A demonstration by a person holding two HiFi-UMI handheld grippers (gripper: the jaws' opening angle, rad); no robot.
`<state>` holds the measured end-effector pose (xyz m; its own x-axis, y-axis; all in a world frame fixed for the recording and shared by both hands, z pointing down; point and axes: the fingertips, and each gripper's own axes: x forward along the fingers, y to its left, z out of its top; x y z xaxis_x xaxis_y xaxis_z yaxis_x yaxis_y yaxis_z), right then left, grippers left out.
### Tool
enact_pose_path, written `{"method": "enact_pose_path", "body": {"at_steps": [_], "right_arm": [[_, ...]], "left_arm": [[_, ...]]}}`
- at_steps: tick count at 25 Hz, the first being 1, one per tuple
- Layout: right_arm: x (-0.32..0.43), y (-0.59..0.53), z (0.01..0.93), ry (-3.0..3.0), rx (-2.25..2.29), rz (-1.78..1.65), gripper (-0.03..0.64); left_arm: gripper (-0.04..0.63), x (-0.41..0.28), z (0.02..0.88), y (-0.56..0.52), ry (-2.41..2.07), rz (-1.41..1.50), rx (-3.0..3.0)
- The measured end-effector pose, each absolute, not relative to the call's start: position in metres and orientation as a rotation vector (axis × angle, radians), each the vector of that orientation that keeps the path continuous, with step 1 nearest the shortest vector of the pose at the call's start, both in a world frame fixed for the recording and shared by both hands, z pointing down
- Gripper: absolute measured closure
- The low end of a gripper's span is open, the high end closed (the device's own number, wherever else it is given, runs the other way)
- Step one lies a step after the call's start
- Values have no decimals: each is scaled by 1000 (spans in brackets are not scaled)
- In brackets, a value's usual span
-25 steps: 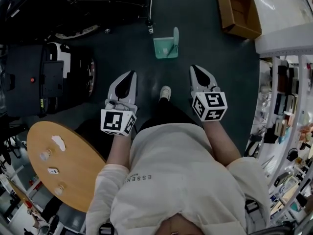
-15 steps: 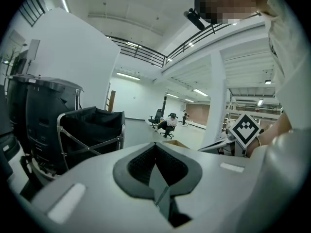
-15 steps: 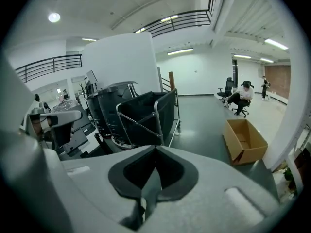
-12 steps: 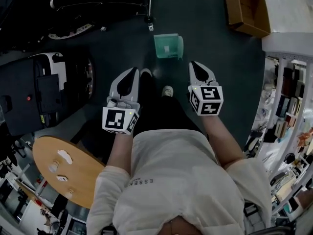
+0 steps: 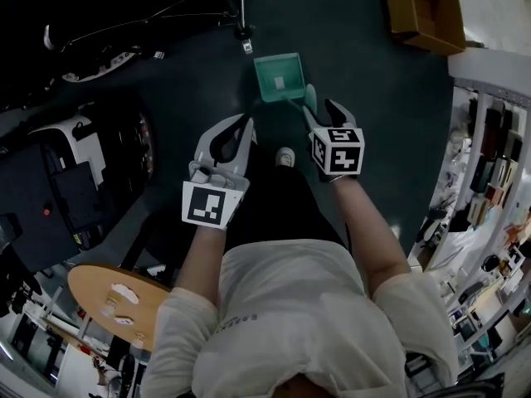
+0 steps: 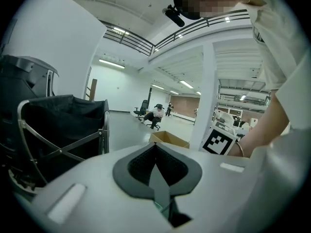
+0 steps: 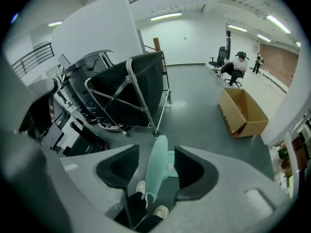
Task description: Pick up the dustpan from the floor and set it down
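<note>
To do this grasp well, we judge that the right gripper should be centred on the dustpan's upright handle and closed squarely across its flat sides, low enough on the stem that the pan will not swing when lifted. For now its jaws stand wide apart with the pale green handle rising between them, a gap showing on either side, so we read it as straddling the handle but not gripping it. In the head view the right gripper hangs just beside the handle's top, and the dustpan sits flat on the dark floor just ahead of our shoe. The left gripper has its jaws pressed together on nothing and is held off to the side, near our left leg. Farther out, a black fabric cart stands behind the pan, and an open cardboard box lies well apart to the right.
</note>
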<state>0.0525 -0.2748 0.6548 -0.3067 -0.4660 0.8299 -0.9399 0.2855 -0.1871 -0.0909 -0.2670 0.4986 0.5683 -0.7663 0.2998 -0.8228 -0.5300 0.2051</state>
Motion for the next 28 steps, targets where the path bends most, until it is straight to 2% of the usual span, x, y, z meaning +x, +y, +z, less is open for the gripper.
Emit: {"method": "enact_pose_path", "body": {"at_steps": [9,15,17,18,19,28], "right_arm": [[34,-295,731,-1748,1153,984,406],[33,-294,749,-1669,1135,958,415],[36,-292,750,-1658,1148,977,457],[37,-291,751,-1652,1160,987,521],[39,-290,751,-1643,1172,994,614],[64,-272,701,-1656,1214,1030,625]], "left_arm": [[578,-103,540,-298,-1305,248,2434],[578,-110,546,-302,-1328,236,2402],[579,-111,543,-301,-1331,230,2404],[579,-112,542,-299,-1333,230,2404],[578,-114,541,-297,-1332,236,2403],[579,-128,509,-282,-1371,292,2430]]}}
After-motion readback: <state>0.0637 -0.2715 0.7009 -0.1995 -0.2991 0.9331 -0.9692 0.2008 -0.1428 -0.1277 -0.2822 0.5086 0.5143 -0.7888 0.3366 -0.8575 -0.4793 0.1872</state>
